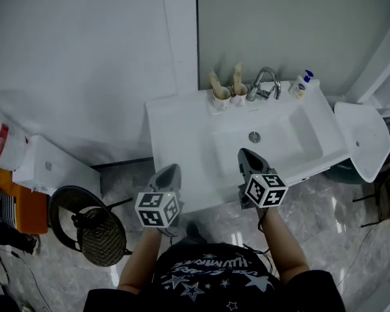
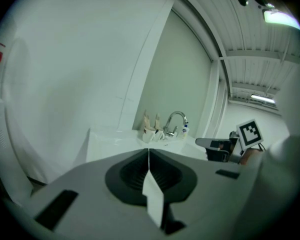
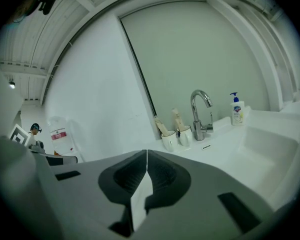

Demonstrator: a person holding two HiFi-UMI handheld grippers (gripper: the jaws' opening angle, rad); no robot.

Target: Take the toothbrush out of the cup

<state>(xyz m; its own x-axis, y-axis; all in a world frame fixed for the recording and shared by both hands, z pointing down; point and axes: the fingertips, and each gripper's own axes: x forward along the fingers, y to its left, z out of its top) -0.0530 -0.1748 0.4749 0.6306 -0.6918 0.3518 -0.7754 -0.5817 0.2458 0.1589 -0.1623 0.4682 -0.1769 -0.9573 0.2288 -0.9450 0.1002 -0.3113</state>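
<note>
Two white cups stand side by side at the back of the white sink. The left cup [image 1: 221, 97] [image 3: 168, 140] holds a toothbrush [image 1: 214, 81] [image 3: 160, 125], and the right cup [image 1: 239, 93] [image 3: 184, 135] holds another toothbrush [image 1: 236, 74] [image 3: 177, 118]. Both cups [image 2: 153, 134] look small and far off in the left gripper view. My left gripper [image 1: 171, 169] [image 2: 149, 151] is over the sink's front left edge, jaws shut and empty. My right gripper [image 1: 244, 153] [image 3: 147, 153] hovers above the basin's near side, also shut and empty. Both point toward the cups from well short of them.
A chrome faucet [image 1: 265, 83] stands just right of the cups, with a soap bottle [image 1: 301, 85] beyond it. The sink's flat rim [image 1: 175, 135] runs along the left. A white fixture [image 1: 364, 138] is to the right, and a round black fan [image 1: 94, 229] sits on the floor at the left.
</note>
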